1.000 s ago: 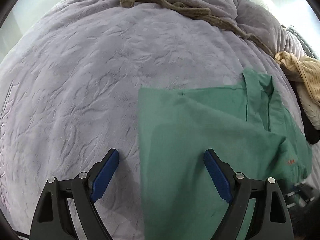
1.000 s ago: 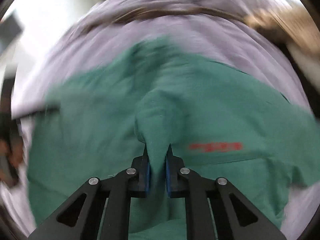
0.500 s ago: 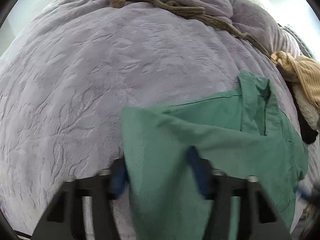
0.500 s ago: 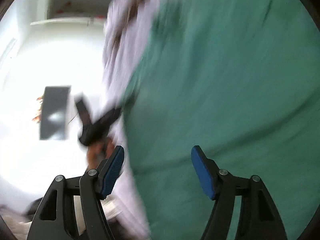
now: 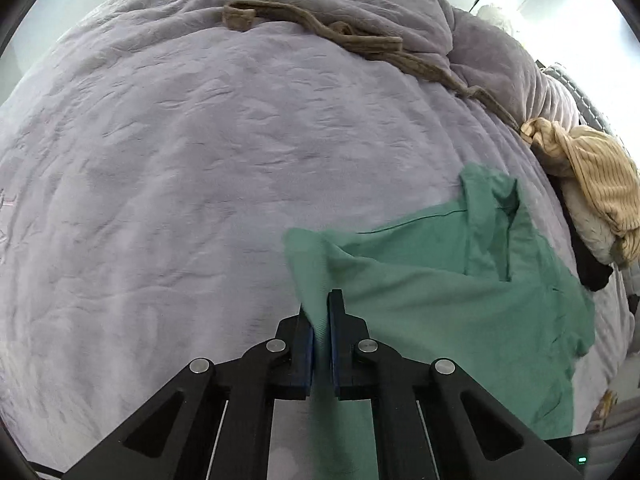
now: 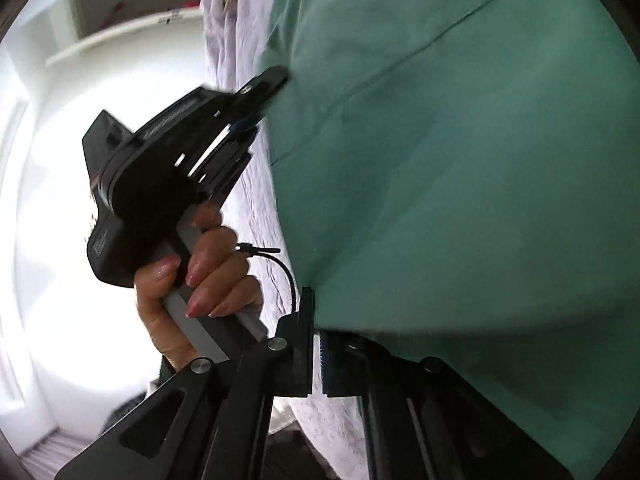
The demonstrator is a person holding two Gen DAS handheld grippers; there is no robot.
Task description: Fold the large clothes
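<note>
Left gripper (image 5: pixel 320 330) is clamped on a corner of the green garment (image 5: pixel 460 312), the cloth pinched between its blue pads. Right gripper (image 6: pixel 317 344) has its jaws together at the garment's edge; cloth drapes over one finger, but whether any is caught between the pads I cannot tell. A hand (image 6: pixel 200 276) holds the left gripper's handle just beside the garment. The garment lies on the bed (image 5: pixel 180 180), partly folded, one layer over another, collar rumpled on its far side. Beyond it a tan sweater (image 5: pixel 592 176) is heaped, and farther off a brown belt (image 5: pixel 344 38) trails. Folding looks under way: more folds remain.
</note>
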